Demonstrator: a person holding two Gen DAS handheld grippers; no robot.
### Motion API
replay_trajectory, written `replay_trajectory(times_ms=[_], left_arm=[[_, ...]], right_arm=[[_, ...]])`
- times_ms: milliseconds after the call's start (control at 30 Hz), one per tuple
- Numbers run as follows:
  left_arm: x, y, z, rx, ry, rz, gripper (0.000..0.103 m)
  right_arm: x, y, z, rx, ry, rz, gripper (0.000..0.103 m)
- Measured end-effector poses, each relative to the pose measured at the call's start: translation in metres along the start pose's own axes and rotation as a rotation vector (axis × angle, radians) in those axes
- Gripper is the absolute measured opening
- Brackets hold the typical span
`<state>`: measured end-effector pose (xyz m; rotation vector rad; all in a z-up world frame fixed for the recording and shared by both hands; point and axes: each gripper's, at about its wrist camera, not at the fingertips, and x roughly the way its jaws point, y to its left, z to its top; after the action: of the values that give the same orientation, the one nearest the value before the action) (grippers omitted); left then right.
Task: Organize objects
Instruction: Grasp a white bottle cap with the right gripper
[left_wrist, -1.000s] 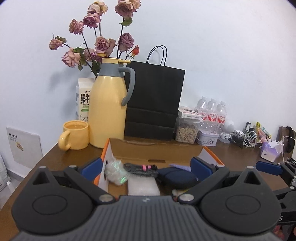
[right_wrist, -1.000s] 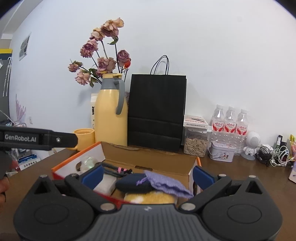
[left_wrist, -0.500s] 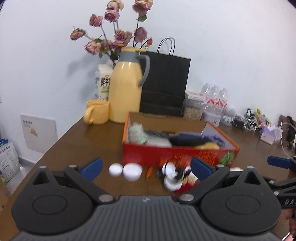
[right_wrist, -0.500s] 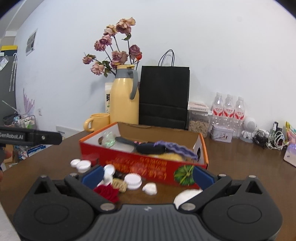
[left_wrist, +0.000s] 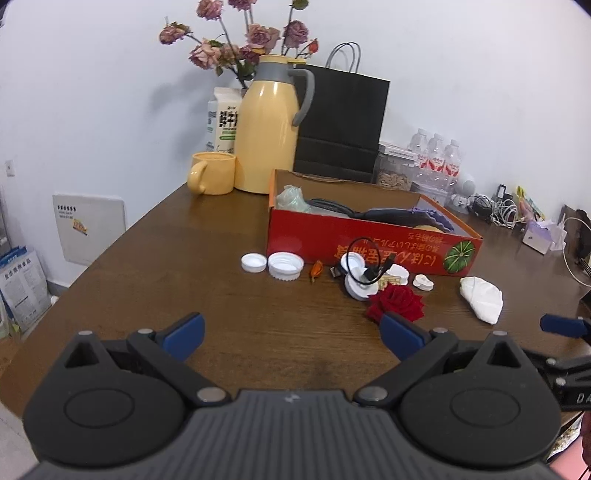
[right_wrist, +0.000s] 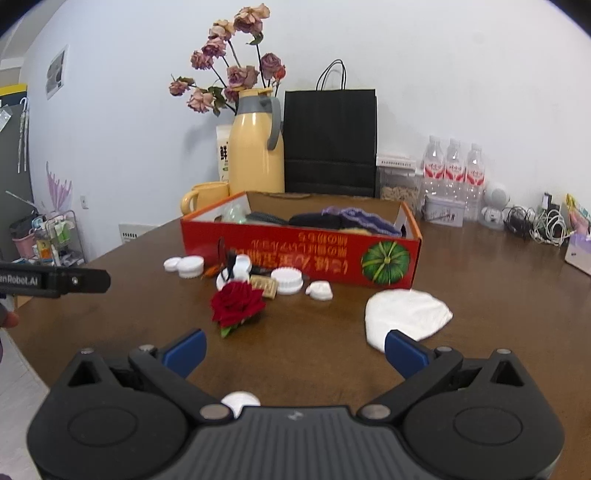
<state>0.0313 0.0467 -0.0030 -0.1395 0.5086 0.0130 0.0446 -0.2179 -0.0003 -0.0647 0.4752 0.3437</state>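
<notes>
Both grippers hover above the brown wooden surface (left_wrist: 184, 266) with nothing between their blue-tipped fingers. The left gripper (left_wrist: 291, 334) has its fingers spread wide apart in the lower part of the left wrist view, and the right gripper (right_wrist: 293, 349) is likewise spread wide in the lower part of its own view.

At the centre of both views sits the red cardboard box (right_wrist: 299, 254), already holding dark and purple cloth items and a clear crumpled bag. Loose things lie on the surface just in front of the box: two white caps (left_wrist: 271, 264) side by side at left centre, a small orange piece (left_wrist: 317, 269), a white round piece with a black cable (left_wrist: 364, 273) looped over it, a red rose (right_wrist: 236, 302) nearest the fingers, and a crumpled white cloth (right_wrist: 406, 317) to the right of the frame. One more white cap (right_wrist: 240, 400) shows low in the right wrist view, partly hidden by the gripper body.

Behind the box stand a yellow thermos jug (left_wrist: 267, 125), a yellow mug (left_wrist: 212, 177) and a black paper bag (left_wrist: 343, 122).
</notes>
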Motion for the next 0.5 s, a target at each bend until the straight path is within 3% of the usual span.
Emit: replay_trajectory(times_ms=[100,300,500], left_arm=[[-0.002,0.004,-0.004,-0.014,-0.007,0.013,0.103],[-0.002,0.009,-0.011,-0.025,0.007,0.016,0.103],[0.003,0.014,-0.016,-0.041,0.027,0.016,0.103]], right_arm=[[-0.001,0.003,-0.005,-0.006,0.013,0.012,0.100],[0.005,0.014,-0.012,-0.038,0.057,0.052,0.083],[0.017,0.023,-0.022,-0.067,0.118,0.079,0.047]])
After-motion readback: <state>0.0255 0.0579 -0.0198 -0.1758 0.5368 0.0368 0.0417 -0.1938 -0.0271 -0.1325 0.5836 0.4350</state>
